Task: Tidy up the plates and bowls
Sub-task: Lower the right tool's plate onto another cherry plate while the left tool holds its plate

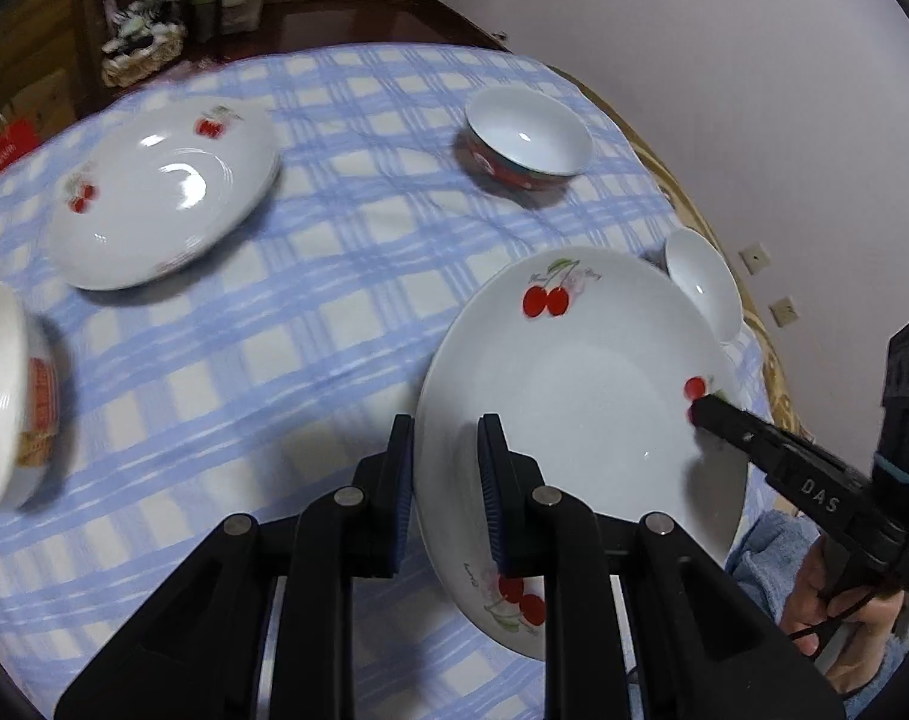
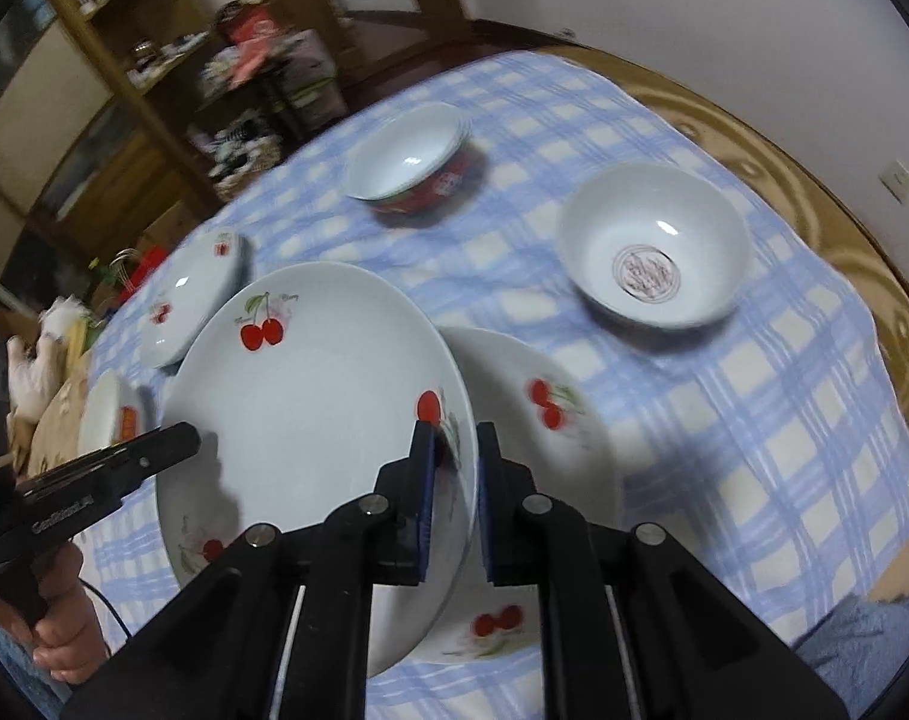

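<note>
A white cherry-print plate (image 1: 574, 420) (image 2: 310, 420) is held tilted above the blue checked tablecloth by both grippers. My left gripper (image 1: 445, 480) is shut on its left rim. My right gripper (image 2: 454, 480) is shut on its right rim and shows in the left wrist view (image 1: 703, 408). A second cherry plate (image 2: 532, 480) lies under it on the table. A third cherry plate (image 1: 160, 198) (image 2: 193, 294) lies at the far left. A red-sided bowl (image 1: 529, 144) (image 2: 412, 162), a white bowl (image 2: 652, 246) (image 1: 703, 282) and a bowl with an orange print (image 1: 4, 396) (image 2: 109, 414) stand around.
The round table's wooden rim (image 2: 844, 192) shows beyond the cloth (image 1: 334, 330). Shelves with clutter (image 2: 154, 90) and a basket (image 1: 142, 54) stand behind the table. A white wall (image 1: 724, 60) is at the right.
</note>
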Demonstrator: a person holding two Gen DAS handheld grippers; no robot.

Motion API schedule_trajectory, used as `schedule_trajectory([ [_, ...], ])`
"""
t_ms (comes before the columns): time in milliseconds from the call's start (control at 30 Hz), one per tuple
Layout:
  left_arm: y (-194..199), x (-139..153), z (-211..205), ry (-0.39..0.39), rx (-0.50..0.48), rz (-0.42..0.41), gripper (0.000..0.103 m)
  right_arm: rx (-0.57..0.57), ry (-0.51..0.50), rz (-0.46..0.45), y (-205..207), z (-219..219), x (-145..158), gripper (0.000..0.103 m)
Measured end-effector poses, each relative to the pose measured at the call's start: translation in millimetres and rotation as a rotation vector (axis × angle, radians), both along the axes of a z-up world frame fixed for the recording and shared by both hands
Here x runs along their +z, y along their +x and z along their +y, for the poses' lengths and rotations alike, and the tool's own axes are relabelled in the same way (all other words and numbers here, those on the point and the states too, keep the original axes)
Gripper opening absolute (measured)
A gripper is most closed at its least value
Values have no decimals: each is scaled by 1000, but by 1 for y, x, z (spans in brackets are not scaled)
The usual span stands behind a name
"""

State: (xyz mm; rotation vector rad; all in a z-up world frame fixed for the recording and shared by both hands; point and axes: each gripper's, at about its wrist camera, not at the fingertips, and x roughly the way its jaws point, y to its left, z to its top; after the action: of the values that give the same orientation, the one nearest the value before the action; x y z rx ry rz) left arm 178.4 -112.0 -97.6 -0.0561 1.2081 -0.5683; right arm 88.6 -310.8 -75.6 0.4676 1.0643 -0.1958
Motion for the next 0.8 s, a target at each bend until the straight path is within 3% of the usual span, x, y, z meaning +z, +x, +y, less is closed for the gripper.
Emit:
schedule_trajectory([
  [267, -2, -35, -23, 16, -45, 64, 19, -64, -37, 81, -3, -13, -25, 15],
  [400, -5, -38, -31, 65, -64, 17, 19, -72, -31, 125, -4, -15, -36, 16],
  [633, -7, -37, -26, 100, -81, -33, 19, -37, -105, 162, 0, -3, -36, 17],
  [800, -7, -41, -27, 113, -85, -32, 19, -53, -81, 170, 1, -8, -37, 17],
])
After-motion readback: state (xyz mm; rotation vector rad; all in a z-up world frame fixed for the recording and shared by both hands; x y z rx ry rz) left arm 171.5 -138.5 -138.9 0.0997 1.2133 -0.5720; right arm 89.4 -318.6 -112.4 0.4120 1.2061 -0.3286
